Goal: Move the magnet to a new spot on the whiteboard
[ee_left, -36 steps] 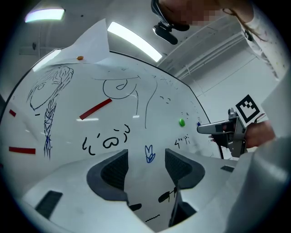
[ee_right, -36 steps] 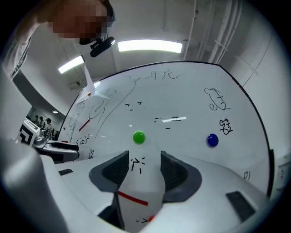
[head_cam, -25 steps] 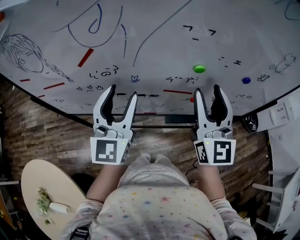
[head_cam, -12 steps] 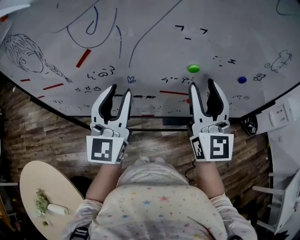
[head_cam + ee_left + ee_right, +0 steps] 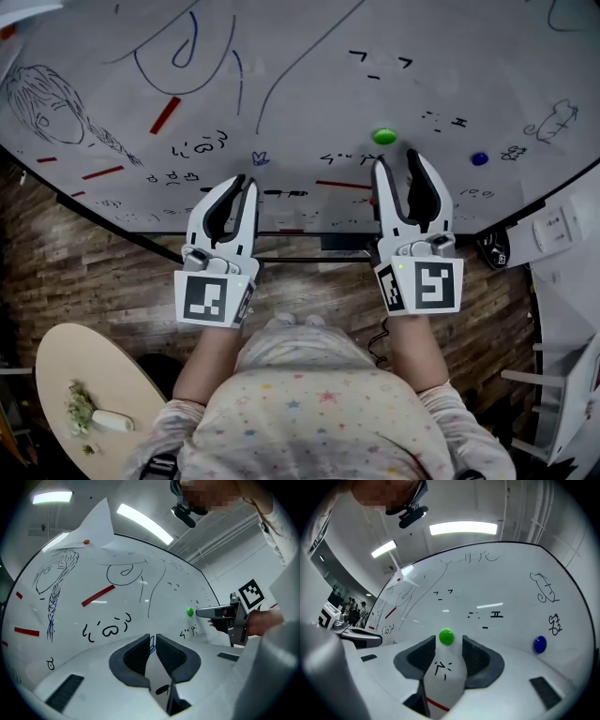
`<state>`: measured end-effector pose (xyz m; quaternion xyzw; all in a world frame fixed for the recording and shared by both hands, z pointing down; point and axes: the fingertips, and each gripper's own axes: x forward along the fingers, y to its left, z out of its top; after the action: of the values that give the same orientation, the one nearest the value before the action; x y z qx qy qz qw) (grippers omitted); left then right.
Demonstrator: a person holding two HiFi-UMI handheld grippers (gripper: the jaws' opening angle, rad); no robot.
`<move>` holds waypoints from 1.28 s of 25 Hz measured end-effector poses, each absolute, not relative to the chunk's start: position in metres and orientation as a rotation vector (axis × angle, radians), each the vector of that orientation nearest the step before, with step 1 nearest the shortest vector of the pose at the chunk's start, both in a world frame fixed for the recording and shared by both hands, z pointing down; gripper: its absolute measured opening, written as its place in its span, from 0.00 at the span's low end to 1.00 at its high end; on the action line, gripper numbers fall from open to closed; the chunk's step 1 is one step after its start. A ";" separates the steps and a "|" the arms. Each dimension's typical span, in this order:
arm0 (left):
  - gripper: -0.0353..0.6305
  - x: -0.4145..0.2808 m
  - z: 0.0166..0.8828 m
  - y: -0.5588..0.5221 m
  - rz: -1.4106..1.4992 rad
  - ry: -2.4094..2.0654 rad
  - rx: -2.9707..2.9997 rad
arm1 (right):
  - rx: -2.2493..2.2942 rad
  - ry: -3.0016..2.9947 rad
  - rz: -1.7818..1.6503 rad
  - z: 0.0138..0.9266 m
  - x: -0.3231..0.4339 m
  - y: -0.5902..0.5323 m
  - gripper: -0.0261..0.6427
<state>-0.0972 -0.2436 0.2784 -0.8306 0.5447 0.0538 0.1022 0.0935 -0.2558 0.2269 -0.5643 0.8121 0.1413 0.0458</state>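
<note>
A green magnet (image 5: pixel 383 136) sticks to the scribbled whiteboard (image 5: pixel 309 56), and a blue magnet (image 5: pixel 479 158) sits further right. My right gripper (image 5: pixel 395 161) is open just below the green magnet. In the right gripper view the green magnet (image 5: pixel 446 636) shows just past the tips of the right gripper (image 5: pixel 448 640), centred in the gap and not gripped. My left gripper (image 5: pixel 243 183) hangs before the board's lower edge, jaws nearly together with nothing between them. The left gripper (image 5: pixel 153 637) points at blue scribbles, with the green magnet (image 5: pixel 190 612) off to the right.
Red strips (image 5: pixel 165 114) lie on the board's left part. A round beige table (image 5: pixel 66 361) with a white object and green bits stands at lower left over the wood floor. A white unit (image 5: pixel 562 281) lines the right side.
The left gripper's jaws have drawn together. The right gripper has moved up the board toward the green magnet, still open.
</note>
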 end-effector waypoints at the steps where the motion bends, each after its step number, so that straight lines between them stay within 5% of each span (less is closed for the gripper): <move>1: 0.12 -0.096 0.278 -0.243 0.167 1.594 -2.456 | -1.722 2.480 0.437 0.226 0.093 -0.256 0.31; 32: 0.09 -0.103 0.271 -0.245 0.223 1.592 -2.462 | -1.899 2.470 0.645 0.216 0.077 -0.272 0.25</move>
<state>-0.1027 -0.2454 0.2711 -0.8330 0.5388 0.0754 0.1003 0.0767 -0.2716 0.2156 -0.5967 0.7762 0.2027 -0.0199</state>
